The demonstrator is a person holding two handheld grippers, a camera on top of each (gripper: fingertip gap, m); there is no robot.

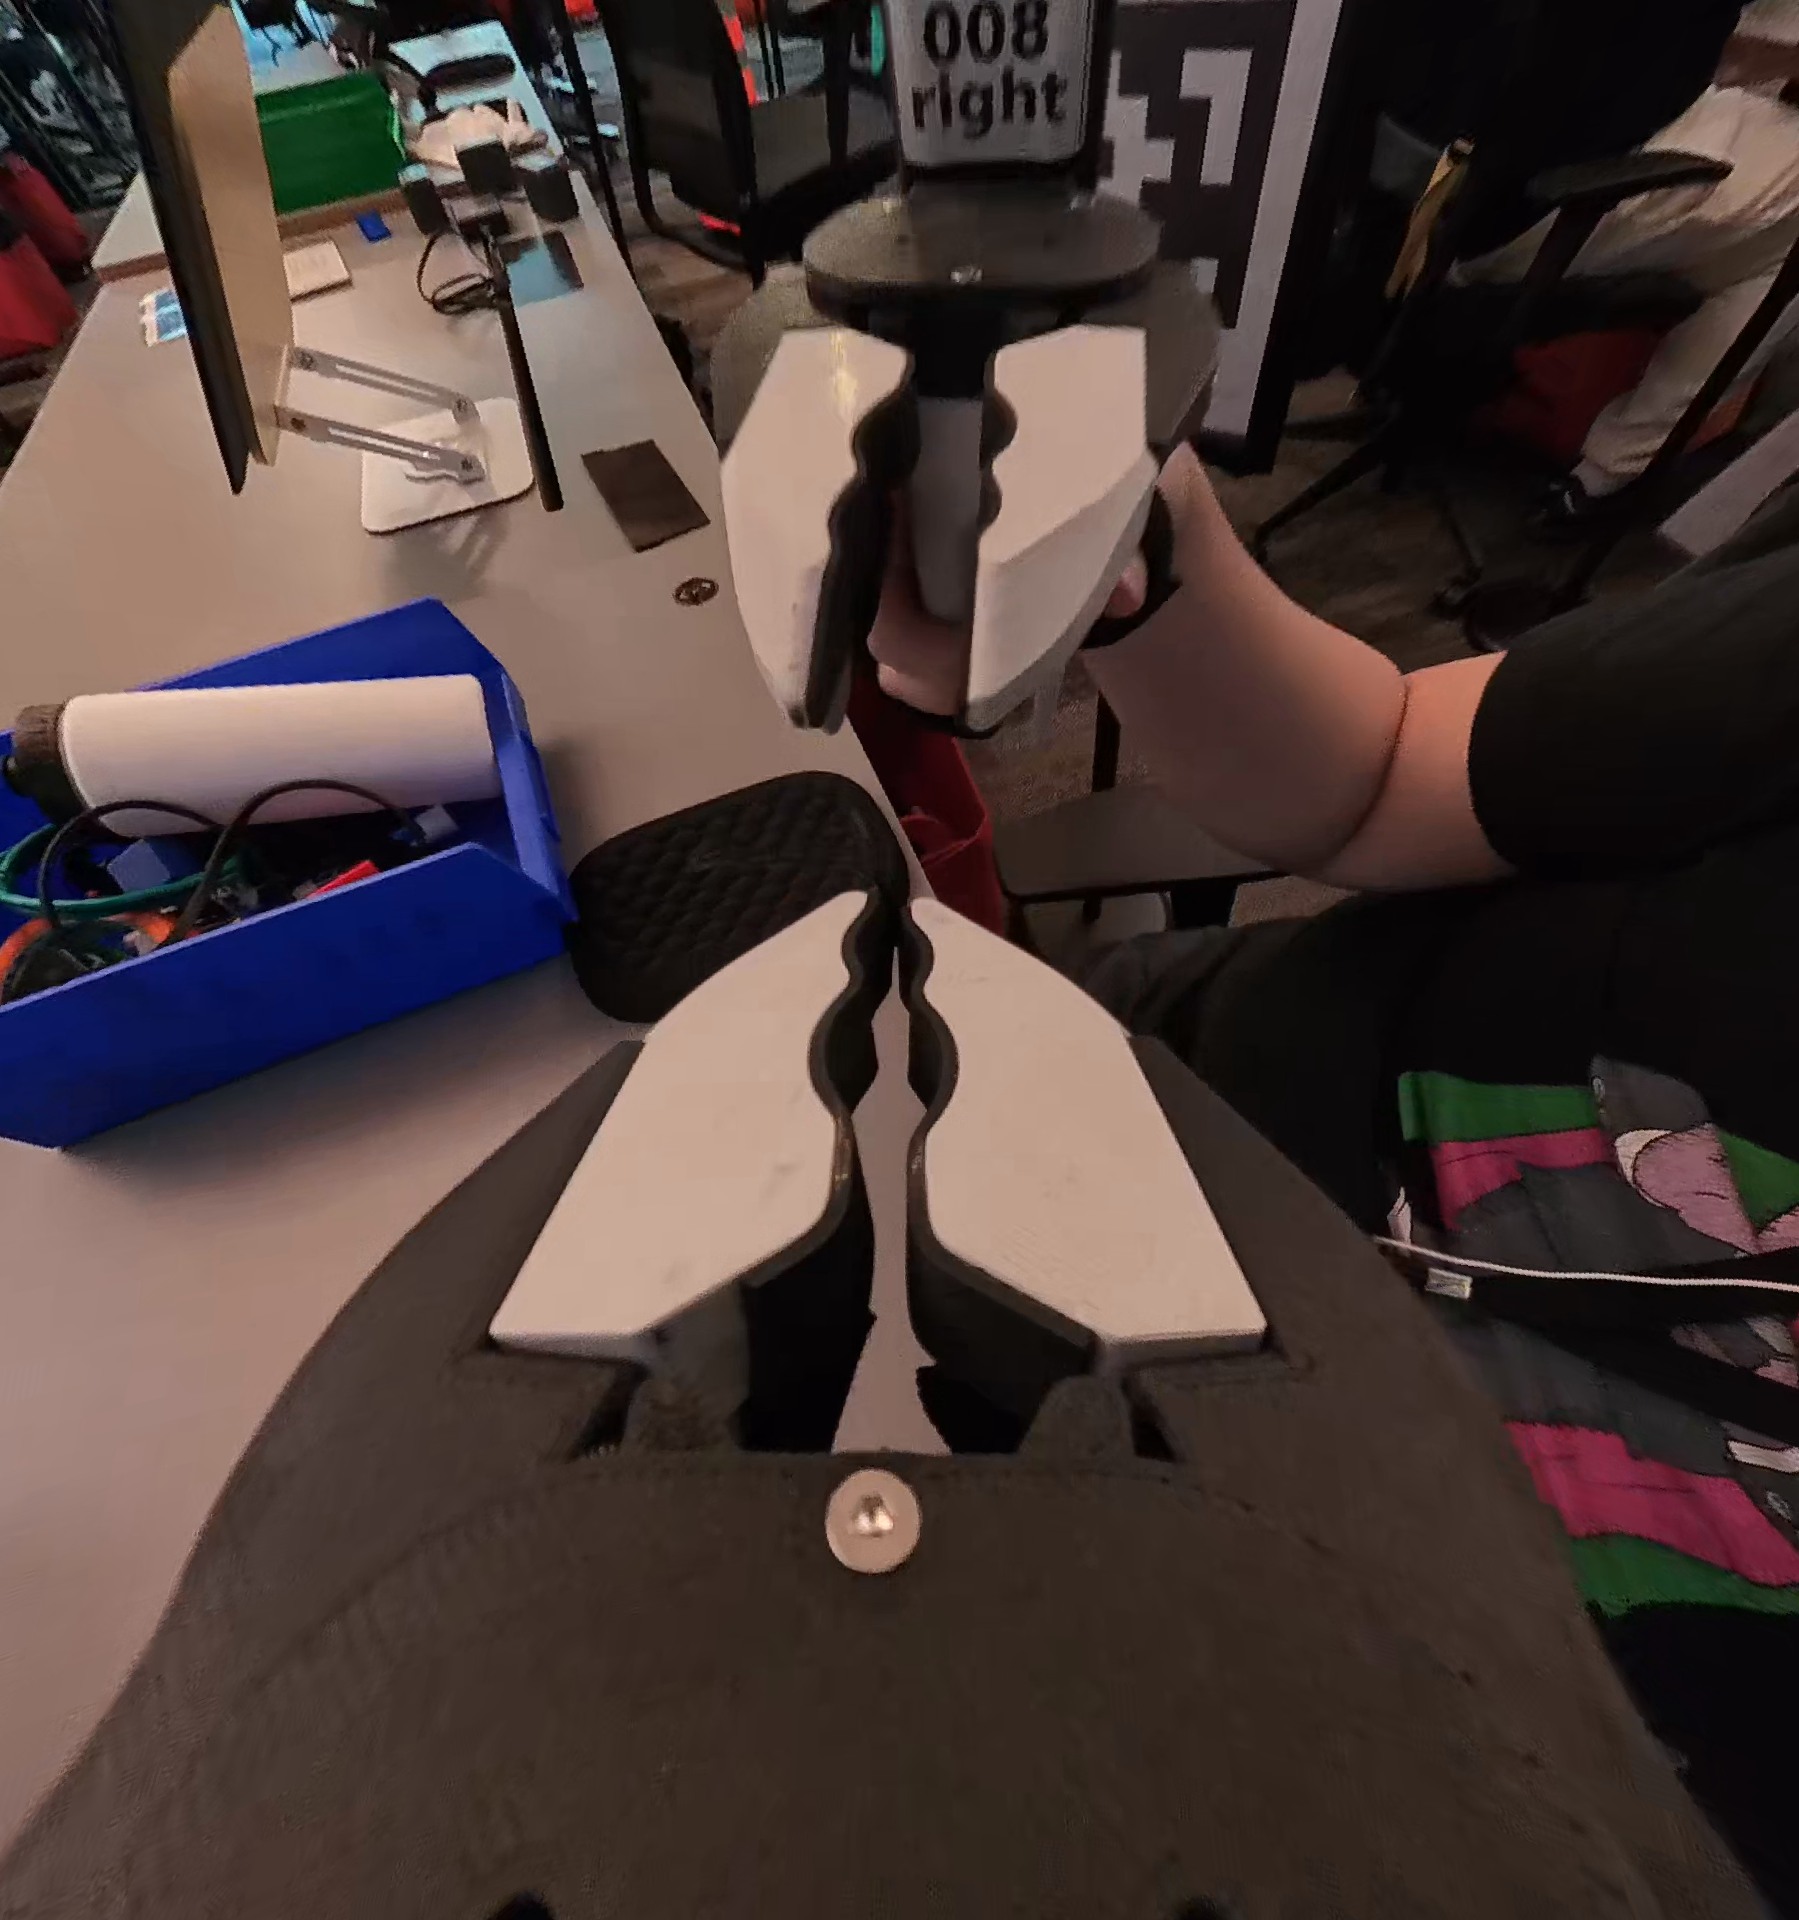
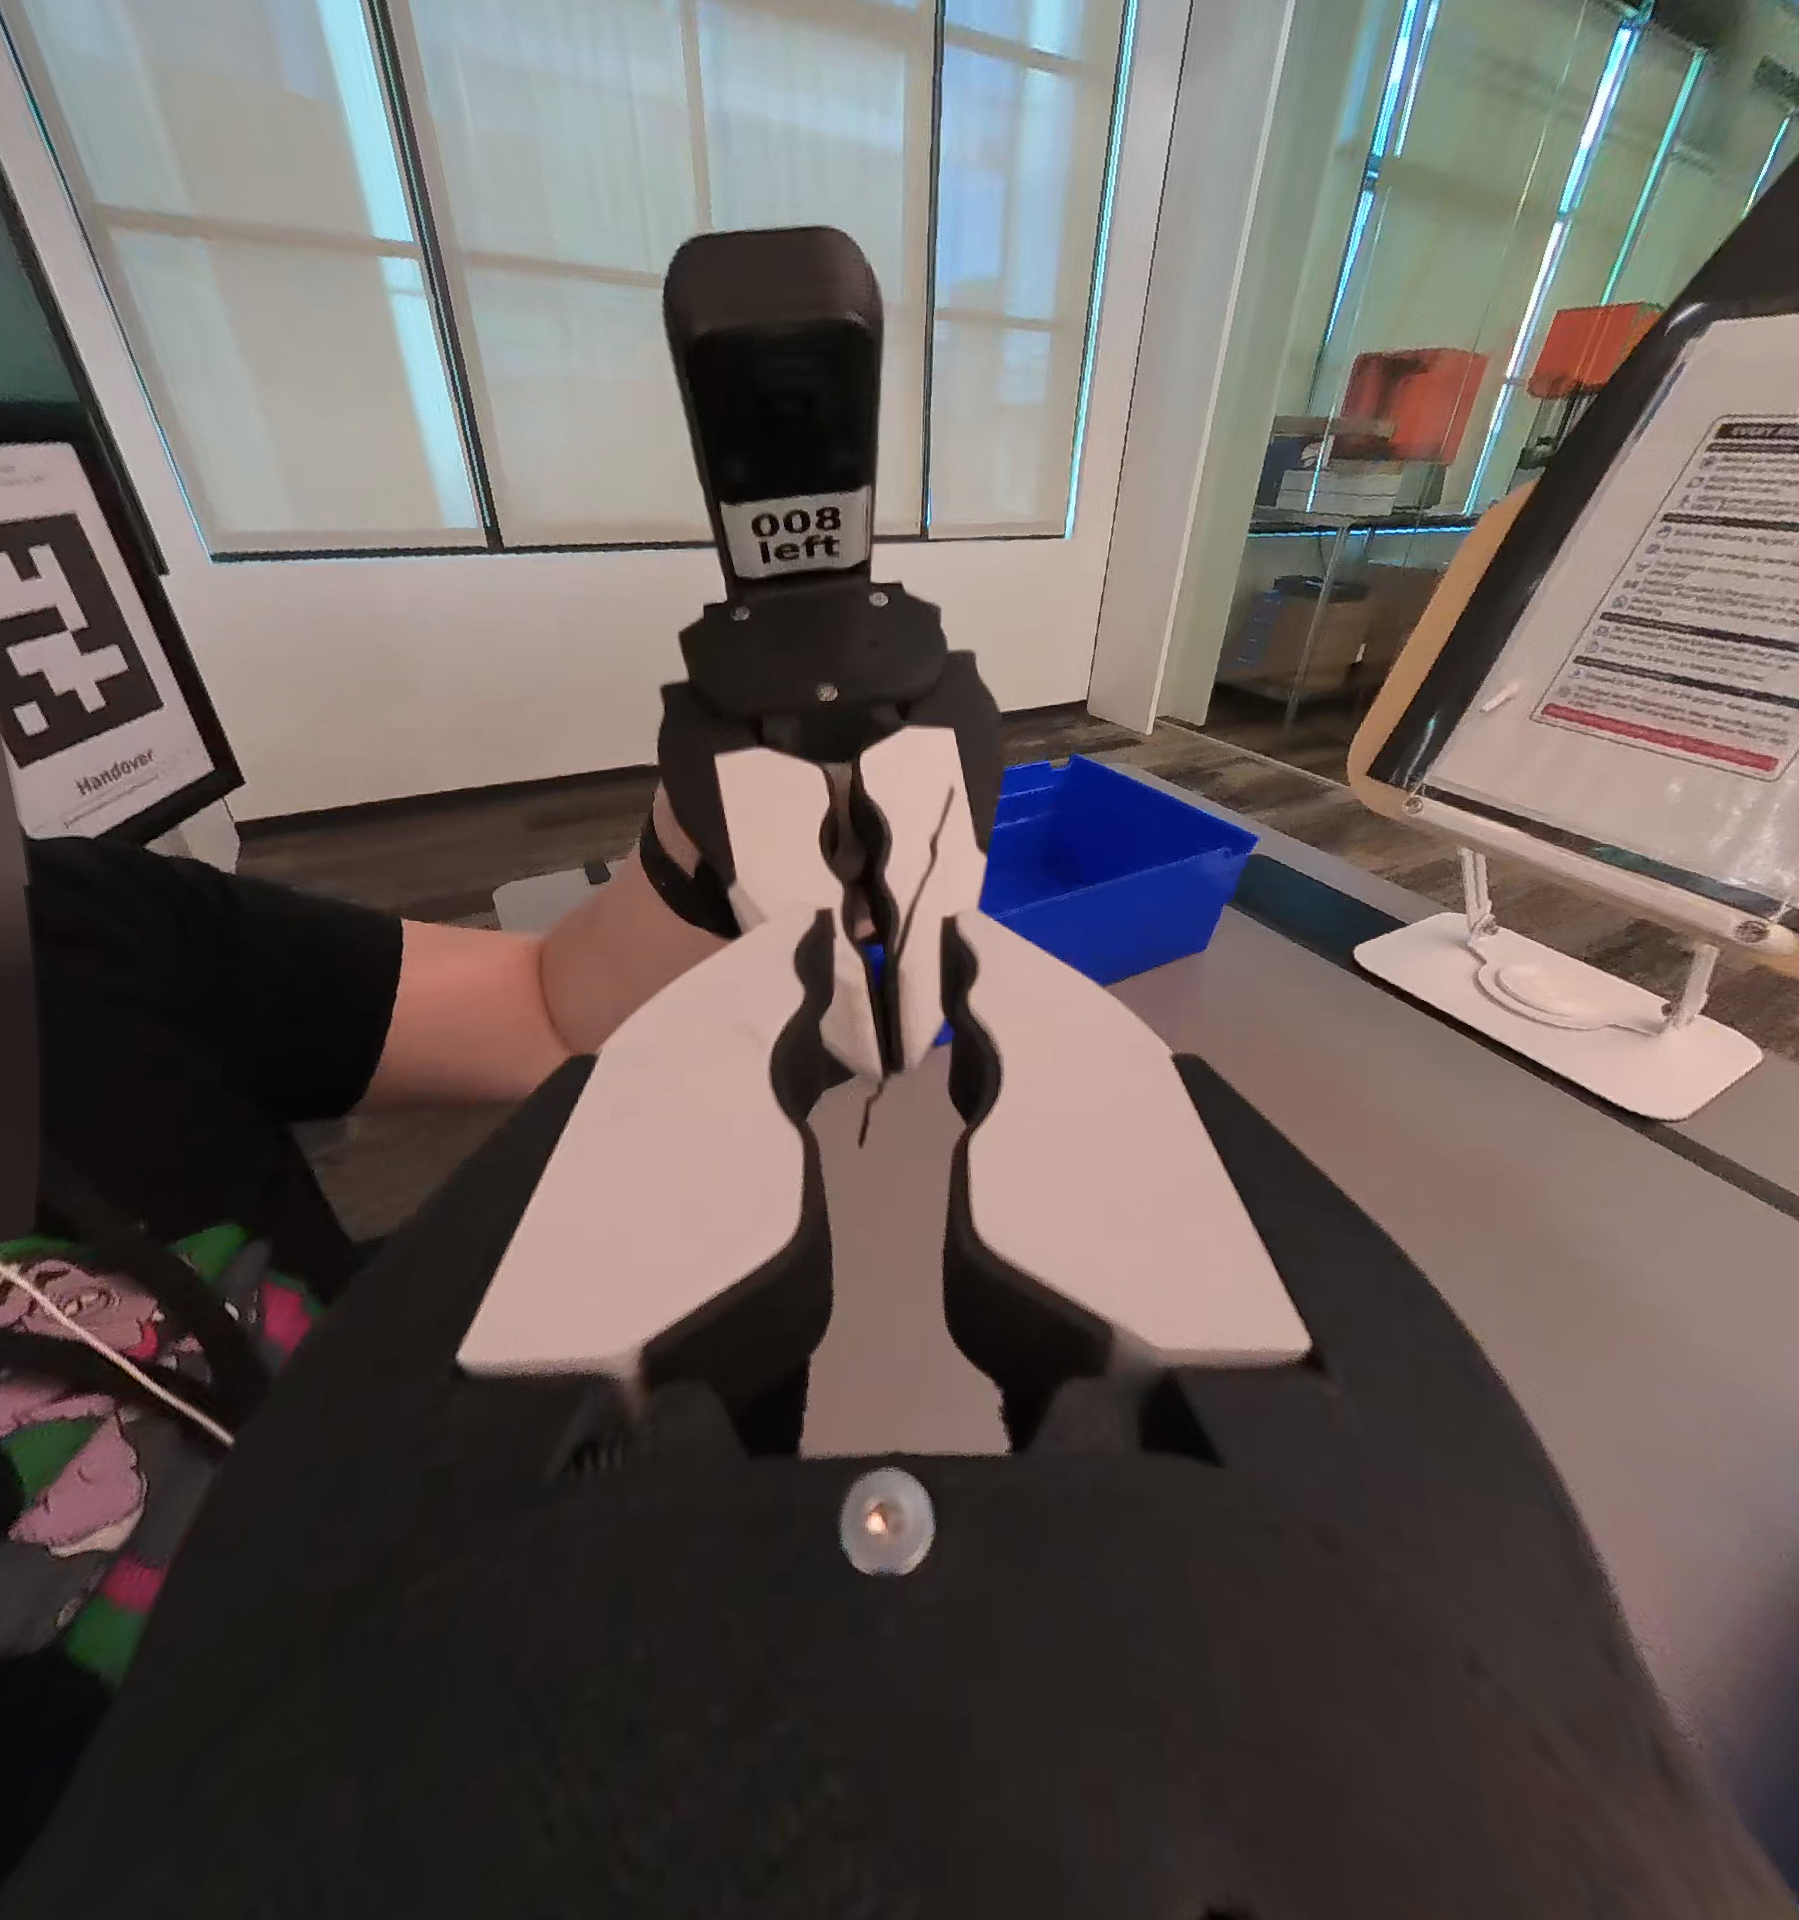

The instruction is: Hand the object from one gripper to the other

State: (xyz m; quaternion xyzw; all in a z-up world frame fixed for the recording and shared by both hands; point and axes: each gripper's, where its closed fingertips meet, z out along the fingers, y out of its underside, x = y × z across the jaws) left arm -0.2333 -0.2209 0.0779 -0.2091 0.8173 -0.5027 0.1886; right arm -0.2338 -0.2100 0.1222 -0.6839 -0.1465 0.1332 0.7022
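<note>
My left gripper (image 1: pixel 893 914) is shut on a thin, floppy black textured pad (image 1: pixel 708 883) that bends out to the left of its fingertips over the table. In the right wrist view the pad (image 2: pixel 924 873) shows edge-on as a thin dark line between the left gripper's (image 2: pixel 879 1065) closed fingers. My right gripper (image 2: pixel 890 935) is open and empty. Its fingertips sit on either side of the left gripper's tips without touching the pad. In the left wrist view the right gripper (image 1: pixel 890 717) points down at me, just above and beyond my left fingertips.
A blue bin (image 1: pixel 251 997) with a white roll (image 1: pixel 282 743) and cables stands on the grey table (image 1: pixel 147 1351) to the left; it also shows in the right wrist view (image 2: pixel 1103 862). A document stand (image 2: pixel 1601 623) is farther along the table. Chairs stand past the table's edge. My left and right fingertips are right by each other.
</note>
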